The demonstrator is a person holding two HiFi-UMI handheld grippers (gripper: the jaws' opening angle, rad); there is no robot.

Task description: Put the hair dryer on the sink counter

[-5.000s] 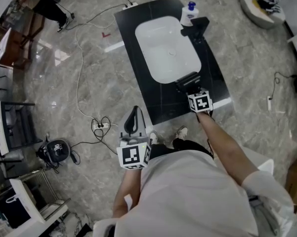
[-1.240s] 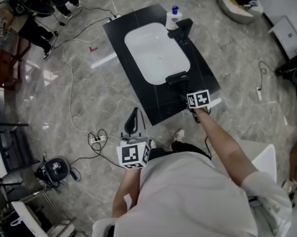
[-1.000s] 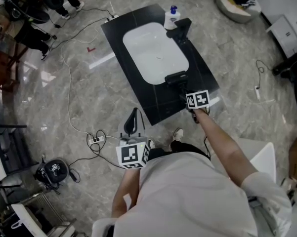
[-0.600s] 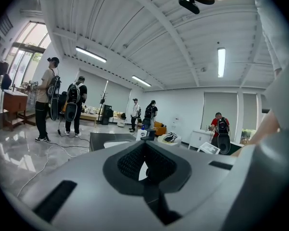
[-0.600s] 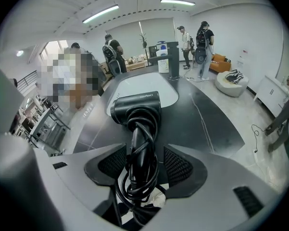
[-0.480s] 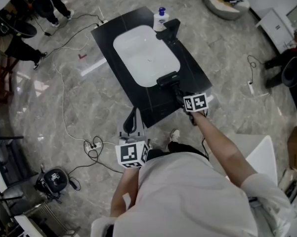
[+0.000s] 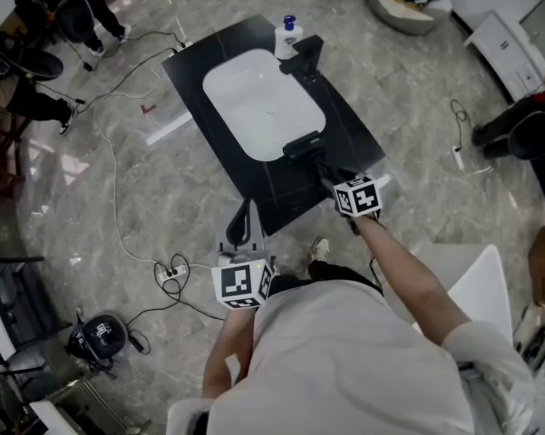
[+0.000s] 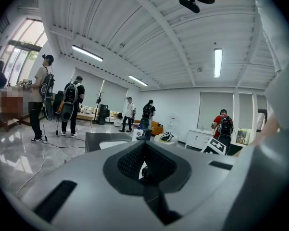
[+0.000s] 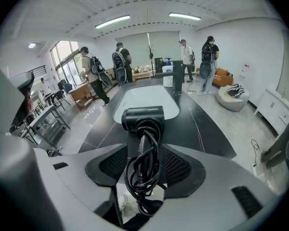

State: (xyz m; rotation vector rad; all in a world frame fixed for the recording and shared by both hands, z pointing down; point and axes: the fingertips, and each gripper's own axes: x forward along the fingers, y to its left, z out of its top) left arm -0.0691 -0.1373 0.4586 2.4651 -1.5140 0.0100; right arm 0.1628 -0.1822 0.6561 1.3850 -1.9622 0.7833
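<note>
The hair dryer (image 9: 143, 119), black with its cord wound in loops about the handle, is pinched at the handle by the right tongs (image 9: 143, 170), whose textured pads are pressed against it from either side. It is held out over the near part of the black sink surface (image 7: 270, 198), with its head at the near rim of the white basin (image 7: 263, 107); whether it touches the surface cannot be told. A black faucet (image 7: 306, 53) is seen at the far right edge of the basin, and a white bottle with a blue cap (image 7: 287, 34) stands just beside it, farther off. The left tongs (image 7: 243, 229) are held back, near the person's body and off the surface, over the grey marble floor (image 7: 163, 179); their jaws are pressed together with nothing between them. A power strip (image 7: 171, 274) with tangled cables lies on the floor to the left.
</note>
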